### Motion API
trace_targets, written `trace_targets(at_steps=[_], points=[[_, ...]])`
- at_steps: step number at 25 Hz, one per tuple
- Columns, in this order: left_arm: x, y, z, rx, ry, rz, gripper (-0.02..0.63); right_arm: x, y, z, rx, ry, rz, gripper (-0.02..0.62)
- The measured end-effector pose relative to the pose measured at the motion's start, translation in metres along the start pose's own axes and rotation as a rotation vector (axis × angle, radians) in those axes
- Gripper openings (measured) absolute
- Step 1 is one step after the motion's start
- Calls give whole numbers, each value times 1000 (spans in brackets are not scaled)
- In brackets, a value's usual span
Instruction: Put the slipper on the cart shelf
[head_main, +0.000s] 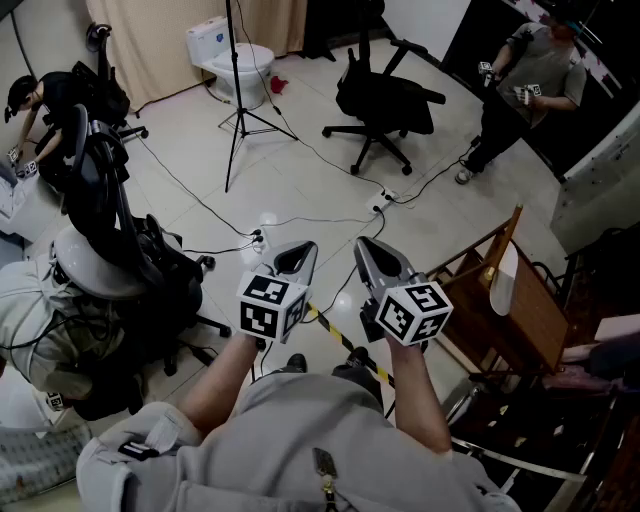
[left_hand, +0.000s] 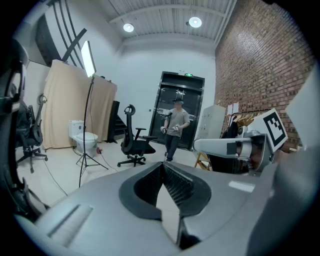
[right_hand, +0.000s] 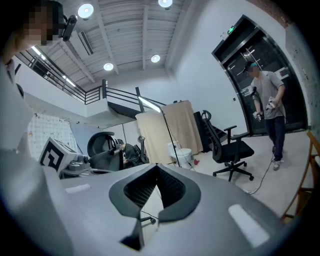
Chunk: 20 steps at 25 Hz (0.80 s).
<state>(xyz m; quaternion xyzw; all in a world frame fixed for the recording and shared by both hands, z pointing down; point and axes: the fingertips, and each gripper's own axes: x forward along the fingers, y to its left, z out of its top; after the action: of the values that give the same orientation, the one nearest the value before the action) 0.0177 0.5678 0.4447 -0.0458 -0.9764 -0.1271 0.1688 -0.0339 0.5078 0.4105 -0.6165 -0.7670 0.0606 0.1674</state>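
In the head view I hold both grippers side by side in front of my body, pointing forward over the tiled floor. My left gripper (head_main: 297, 252) is shut with nothing between its jaws; in its own view its tips (left_hand: 163, 165) meet. My right gripper (head_main: 372, 248) is likewise shut and empty, its tips (right_hand: 156, 167) touching. The wooden cart (head_main: 530, 315) stands to my right. A pale elongated thing (head_main: 503, 278), possibly the slipper, leans at the cart's near edge; I cannot tell for sure. Neither gripper is near it.
A black office chair (head_main: 385, 100) and a tripod stand (head_main: 240, 110) are ahead, with a white toilet (head_main: 228, 50) behind. Cables and a power strip (head_main: 383, 200) cross the floor. Black chairs (head_main: 110, 230) crowd my left. One person (head_main: 530, 85) stands far right, another (head_main: 40, 100) crouches far left.
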Motion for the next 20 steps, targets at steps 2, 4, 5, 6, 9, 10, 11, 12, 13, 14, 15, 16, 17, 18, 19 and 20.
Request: trace_targets(at_steps=[2,4,5,6,9,10,11,12,13,14,15,16,17,18,19,20], points=[[14,-7,7,11,-4,-21,8,-2,-14,5,2,-9,-21,0],[22,-16,11,26,-6,-48,8,-8,-22,8,6,-18,-47,0],[23,-21,12,36,-5,-63,8,-14,-25,9,8,-23,-63,0],[24,-28,12,47,-5,-81,8,-21,-27,10,10,-30,-83,0],[33,-54,10,75,7,-146,8,-48,-43,13,21,-58,-154,0],[38,-64,9,81,14,-167,8,-57,-50,14,25,-67,-177,0],[43,-74,8,87,21,-189,8,-67,-57,15,28,-76,-199,0],[48,-85,7,92,29,-213,8,-77,-65,16,29,-83,-222,0],[54,-97,6,99,34,-237,8,-88,-73,16,32,-90,-246,0],[59,-109,5,108,39,-262,8,-99,-81,16,35,-97,-271,0],[65,-122,5,118,43,-286,8,-110,-90,16,40,-106,-297,0],[70,-134,4,128,47,-310,8,-122,-98,16,46,-115,-323,0],[76,-147,3,139,52,-335,8,-134,-106,16,50,-124,-349,0],[81,-159,2,149,57,-359,8,-145,-114,16,55,-132,-374,0],[87,-171,1,157,62,-381,8,-156,-121,16,58,-137,-397,0],[92,-182,-1,165,66,-399,8,-167,-128,16,62,-141,-416,0]])
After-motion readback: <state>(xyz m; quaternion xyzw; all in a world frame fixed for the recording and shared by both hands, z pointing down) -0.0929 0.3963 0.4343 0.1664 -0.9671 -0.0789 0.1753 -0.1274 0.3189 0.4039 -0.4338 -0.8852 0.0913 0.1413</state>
